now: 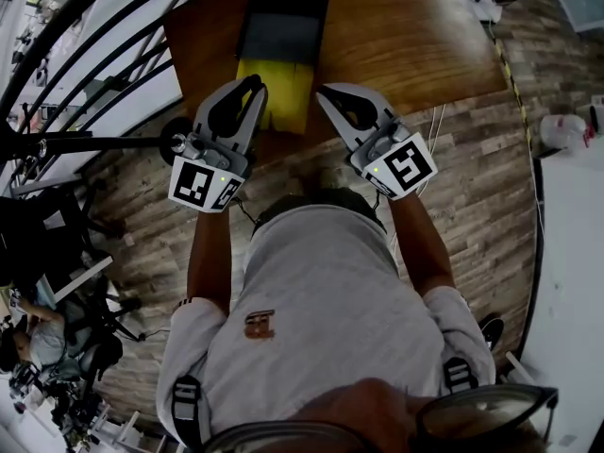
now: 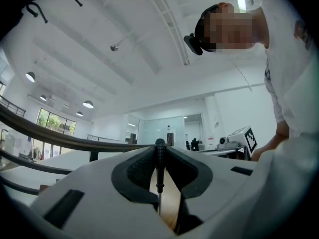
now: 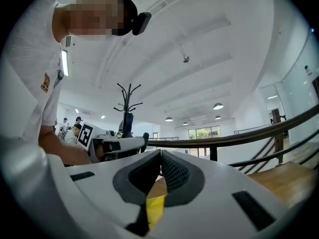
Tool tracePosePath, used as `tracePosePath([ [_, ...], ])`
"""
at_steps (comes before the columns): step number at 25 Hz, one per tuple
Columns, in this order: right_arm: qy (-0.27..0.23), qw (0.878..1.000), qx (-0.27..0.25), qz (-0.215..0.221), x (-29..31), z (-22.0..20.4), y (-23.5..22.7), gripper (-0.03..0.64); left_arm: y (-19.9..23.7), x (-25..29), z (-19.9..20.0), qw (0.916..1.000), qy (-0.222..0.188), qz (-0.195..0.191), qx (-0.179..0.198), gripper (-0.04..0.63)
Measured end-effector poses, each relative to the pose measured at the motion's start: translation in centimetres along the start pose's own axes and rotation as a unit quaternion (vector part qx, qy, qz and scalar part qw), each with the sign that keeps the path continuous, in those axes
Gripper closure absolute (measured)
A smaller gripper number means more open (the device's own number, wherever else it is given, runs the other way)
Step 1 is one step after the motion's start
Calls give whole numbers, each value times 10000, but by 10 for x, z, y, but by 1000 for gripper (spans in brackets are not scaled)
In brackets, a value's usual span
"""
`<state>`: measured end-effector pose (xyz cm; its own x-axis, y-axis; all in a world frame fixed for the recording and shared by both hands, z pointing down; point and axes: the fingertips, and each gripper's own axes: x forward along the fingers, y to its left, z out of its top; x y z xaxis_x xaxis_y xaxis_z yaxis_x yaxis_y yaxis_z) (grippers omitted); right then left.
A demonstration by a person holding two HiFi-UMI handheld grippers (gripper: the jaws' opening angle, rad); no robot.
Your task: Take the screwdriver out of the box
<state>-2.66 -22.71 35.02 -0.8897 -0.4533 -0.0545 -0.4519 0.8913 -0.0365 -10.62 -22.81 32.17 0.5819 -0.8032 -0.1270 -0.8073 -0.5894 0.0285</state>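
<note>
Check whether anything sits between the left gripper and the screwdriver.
Nothing visible does. The left gripper is shut on the screwdriver, its black handle pinched between the jaws. The yellow box lies on the table, by the jaw tips in the head view.

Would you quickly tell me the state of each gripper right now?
Left gripper: closed on the screwdriver.
Right gripper: closed, holding nothing.

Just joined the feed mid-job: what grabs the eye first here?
The black-handled screwdriver stands clamped between the jaws of the left gripper. On the wooden table just ahead lies the box, dark at its far end and yellow at its near end. The right gripper hangs beside it, jaws shut on nothing.
</note>
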Motion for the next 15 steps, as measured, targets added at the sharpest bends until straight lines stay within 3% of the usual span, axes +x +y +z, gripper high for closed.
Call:
tracePosePath([
  [8,-143,9999,47,80,-3,9,18,585,-7,-24,18,9987,-484,179,-35,515],
  [15,-264,9996,63,113,-14,16,31,585,-18,-36,27,9977,-644,193,27,515],
])
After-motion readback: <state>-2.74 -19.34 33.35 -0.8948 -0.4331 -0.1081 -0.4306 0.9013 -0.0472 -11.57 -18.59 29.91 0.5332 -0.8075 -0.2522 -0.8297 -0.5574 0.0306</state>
